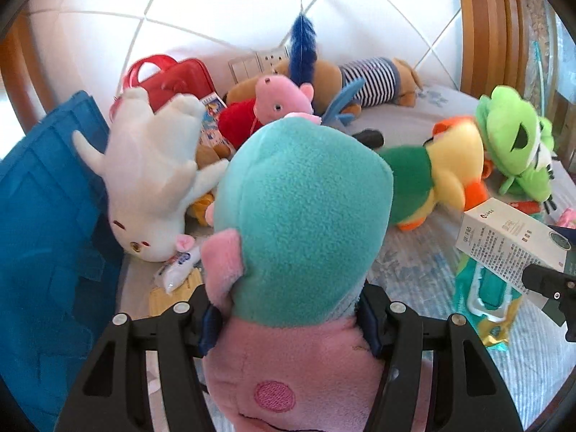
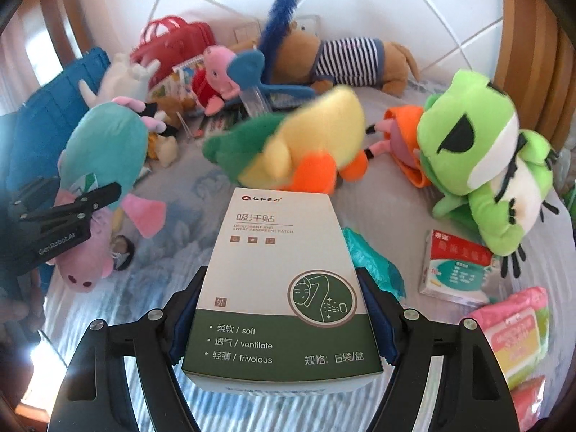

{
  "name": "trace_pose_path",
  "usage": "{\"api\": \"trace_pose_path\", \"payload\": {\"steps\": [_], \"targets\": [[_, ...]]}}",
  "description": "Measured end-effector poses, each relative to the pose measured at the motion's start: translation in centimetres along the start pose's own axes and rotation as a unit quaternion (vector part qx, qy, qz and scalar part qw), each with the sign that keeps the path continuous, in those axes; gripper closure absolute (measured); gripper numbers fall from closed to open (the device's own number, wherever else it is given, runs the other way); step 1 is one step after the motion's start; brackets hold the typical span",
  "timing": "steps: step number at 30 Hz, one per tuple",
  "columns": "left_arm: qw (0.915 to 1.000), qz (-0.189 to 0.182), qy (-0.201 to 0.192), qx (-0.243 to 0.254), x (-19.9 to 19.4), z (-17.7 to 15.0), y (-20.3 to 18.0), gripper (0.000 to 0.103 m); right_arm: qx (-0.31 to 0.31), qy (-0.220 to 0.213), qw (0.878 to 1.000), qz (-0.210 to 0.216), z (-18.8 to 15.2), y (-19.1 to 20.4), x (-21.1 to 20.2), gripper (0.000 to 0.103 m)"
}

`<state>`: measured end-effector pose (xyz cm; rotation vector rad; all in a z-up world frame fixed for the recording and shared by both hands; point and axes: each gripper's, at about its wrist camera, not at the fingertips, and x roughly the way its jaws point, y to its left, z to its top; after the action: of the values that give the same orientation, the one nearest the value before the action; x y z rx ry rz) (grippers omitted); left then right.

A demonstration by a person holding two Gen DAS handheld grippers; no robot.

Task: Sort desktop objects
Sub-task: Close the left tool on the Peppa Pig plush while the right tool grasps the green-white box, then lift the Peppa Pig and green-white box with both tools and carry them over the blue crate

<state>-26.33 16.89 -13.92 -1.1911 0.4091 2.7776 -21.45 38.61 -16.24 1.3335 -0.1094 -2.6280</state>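
My left gripper [image 1: 288,320] is shut on a pink pig plush in a teal dress [image 1: 298,223], held above the bed; it also shows in the right wrist view [image 2: 104,154] with the left gripper [image 2: 68,212] on it. My right gripper [image 2: 280,320] is shut on a white and green sweat-patch box [image 2: 284,288], seen at the right edge of the left wrist view [image 1: 511,244]. A yellow and green bird plush [image 2: 295,144] lies just beyond the box.
A blue fabric bin [image 1: 46,223] stands at left. White plush [image 1: 151,176], small pink pig [image 1: 277,97], striped dog plush [image 2: 342,57], red bag [image 2: 172,39], green frog plush [image 2: 478,158], a red medicine box [image 2: 457,266] and pink packs [image 2: 514,334] lie around.
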Motion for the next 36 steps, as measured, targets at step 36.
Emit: {"api": "trace_pose_path", "payload": {"steps": [36], "targets": [[0.9880,0.002,-0.154,-0.015,-28.4,-11.0,14.3,0.042,-0.061,-0.215,0.973,0.060,-2.4,25.7,-22.3,0.026]]}}
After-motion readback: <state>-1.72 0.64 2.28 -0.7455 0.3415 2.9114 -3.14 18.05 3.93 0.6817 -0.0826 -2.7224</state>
